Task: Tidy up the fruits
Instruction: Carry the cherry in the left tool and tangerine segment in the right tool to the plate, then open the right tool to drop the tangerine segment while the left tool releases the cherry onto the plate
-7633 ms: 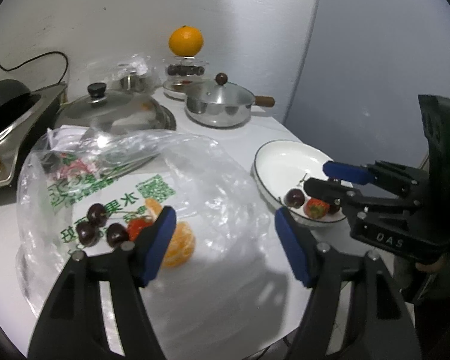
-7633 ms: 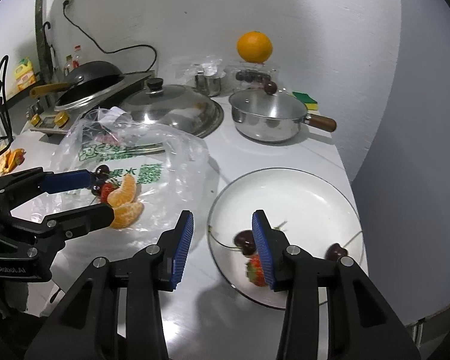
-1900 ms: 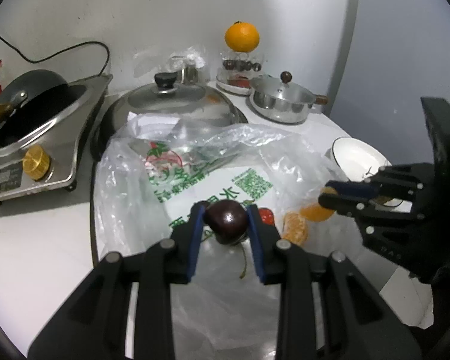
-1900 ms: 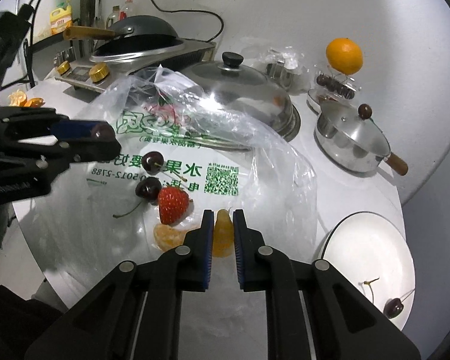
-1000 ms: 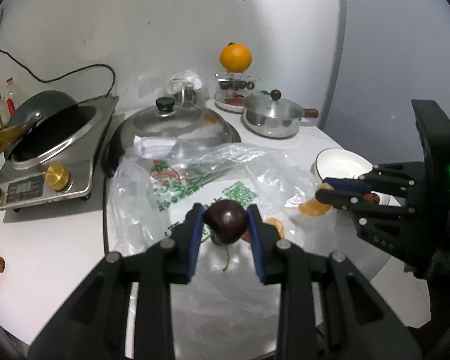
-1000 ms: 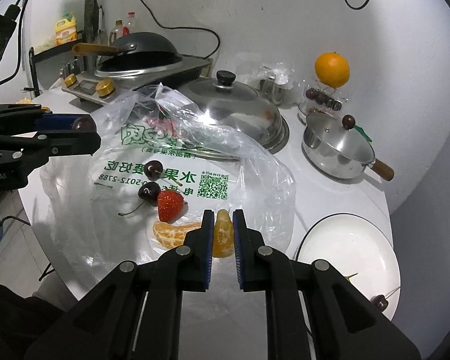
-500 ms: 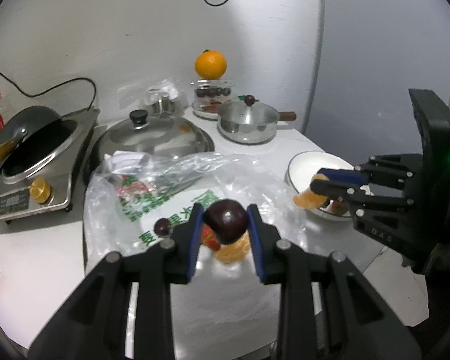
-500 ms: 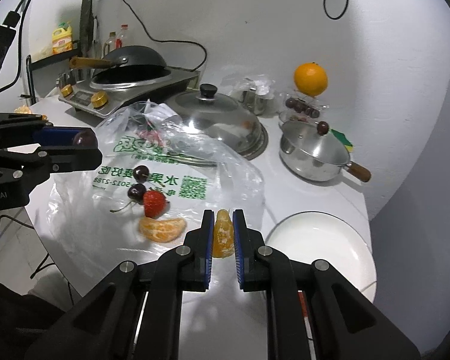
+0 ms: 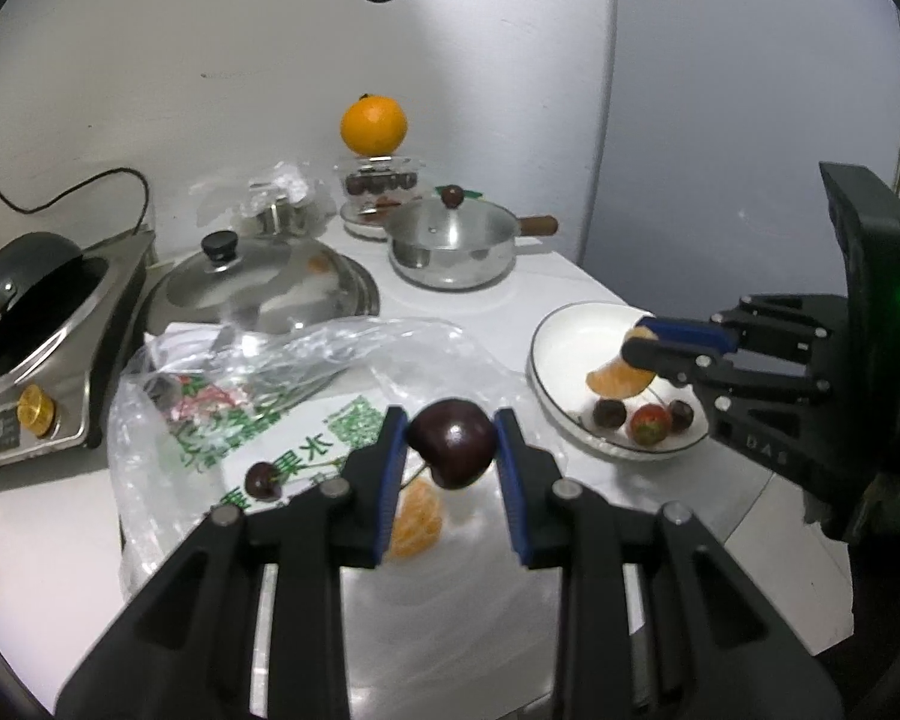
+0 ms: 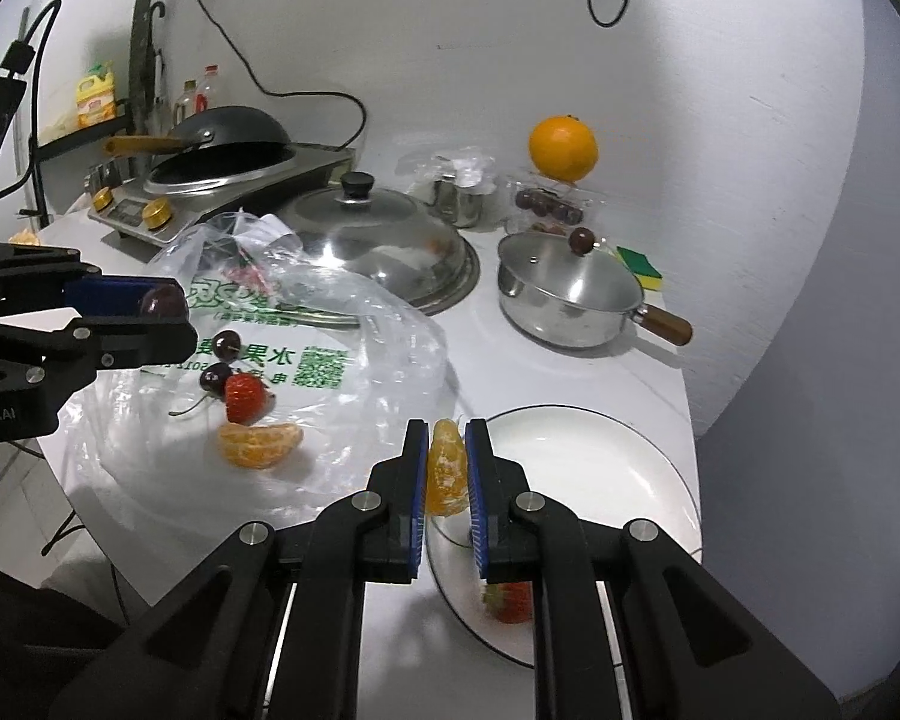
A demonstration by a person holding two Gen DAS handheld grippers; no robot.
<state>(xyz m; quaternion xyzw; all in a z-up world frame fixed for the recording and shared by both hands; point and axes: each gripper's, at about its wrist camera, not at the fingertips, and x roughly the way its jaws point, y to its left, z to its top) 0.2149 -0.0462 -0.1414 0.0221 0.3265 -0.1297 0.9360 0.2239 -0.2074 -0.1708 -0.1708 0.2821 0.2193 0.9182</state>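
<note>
Two tongs-mounted fisheyes angled down, sharing the plate [image 9: 549,354] and bag [image 10: 354,330].

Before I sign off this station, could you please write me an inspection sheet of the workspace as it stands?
Surface: white counter, partly covered by a clear plastic bag.
Job's things: white plate holds two cherries and a strawberry; on the bag lie two cherries, a strawberry and an orange segment.
Clutter: domed lid, lidded saucepan, wok on a cooker, whole orange on a clear box of dark fruit, sponge, bottles at the back left.
Grippers: left gripper shut on a cherry; right gripper shut on an orange slice over the plate's near edge.
Cables: black cord to the cooker; a loop on the wall.
Surroundings: white wall, grey panel at right.
</note>
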